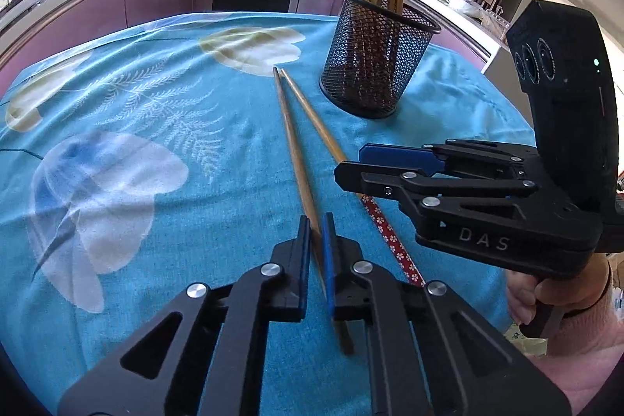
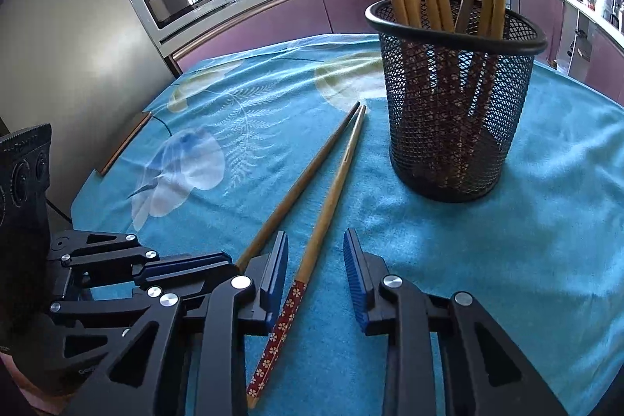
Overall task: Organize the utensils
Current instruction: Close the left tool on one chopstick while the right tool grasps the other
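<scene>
Two slim, tapered wooden chopsticks lie on the surface, which is covered by a soft teal cloth printed with pale fern fronds and rounded leaf shapes. Both point their thin tips toward 12 o'clock, where they nearly meet, just beside the base of a round black wire-mesh holder.

The left chopstick is plain tan wood. The left gripper, black metal with blue ribbed pads, has its fingers drawn narrow, pinching this stick near its thick end.

The right chopstick has a red handle wrap dotted with small white flowers. The right gripper straddles it at the 6 o'clock end of the right wrist view; its fingers stand part-way apart, with gaps on both sides of the stick, and it is not gripped.

The holder stands upright at about 1 o'clock from the loose pair. It holds a bundle of matching chopsticks, thin ends up; roughly eight, though they overlap too much for an exact count. Their patterned red handles show through the mesh.
</scene>
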`<act>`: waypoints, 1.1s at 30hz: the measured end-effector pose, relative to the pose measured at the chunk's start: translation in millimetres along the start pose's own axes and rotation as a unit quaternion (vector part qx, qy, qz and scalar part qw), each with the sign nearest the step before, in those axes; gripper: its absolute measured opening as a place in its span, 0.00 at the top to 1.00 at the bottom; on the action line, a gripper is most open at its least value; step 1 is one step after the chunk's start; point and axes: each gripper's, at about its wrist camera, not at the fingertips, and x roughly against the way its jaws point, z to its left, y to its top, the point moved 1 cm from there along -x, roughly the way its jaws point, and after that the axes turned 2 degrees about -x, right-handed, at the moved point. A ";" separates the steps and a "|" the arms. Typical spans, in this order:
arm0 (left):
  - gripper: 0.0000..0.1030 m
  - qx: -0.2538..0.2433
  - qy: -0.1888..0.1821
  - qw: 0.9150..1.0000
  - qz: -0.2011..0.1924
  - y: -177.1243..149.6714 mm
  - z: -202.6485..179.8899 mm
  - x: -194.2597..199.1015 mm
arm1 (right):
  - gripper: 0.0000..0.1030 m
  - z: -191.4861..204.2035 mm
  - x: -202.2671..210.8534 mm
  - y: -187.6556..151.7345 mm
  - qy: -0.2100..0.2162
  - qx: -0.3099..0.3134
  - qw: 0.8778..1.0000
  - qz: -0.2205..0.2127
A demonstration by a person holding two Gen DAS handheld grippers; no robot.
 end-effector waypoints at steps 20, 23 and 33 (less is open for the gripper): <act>0.88 -0.007 -0.018 1.000 0.011 4.7 2.6 0.3 | 0.91 -14.1 15.6 -11.1 -0.011 -0.006 1.000 0.011; 0.87 -0.008 -0.010 1.000 0.011 16.9 7.1 -8.3 | 0.90 -14.8 13.5 -7.0 -0.020 -0.003 1.000 0.007; 0.84 -0.036 0.013 0.999 0.026 41.6 6.1 -32.4 | 0.87 -9.9 -2.2 7.3 -0.043 0.025 0.999 0.011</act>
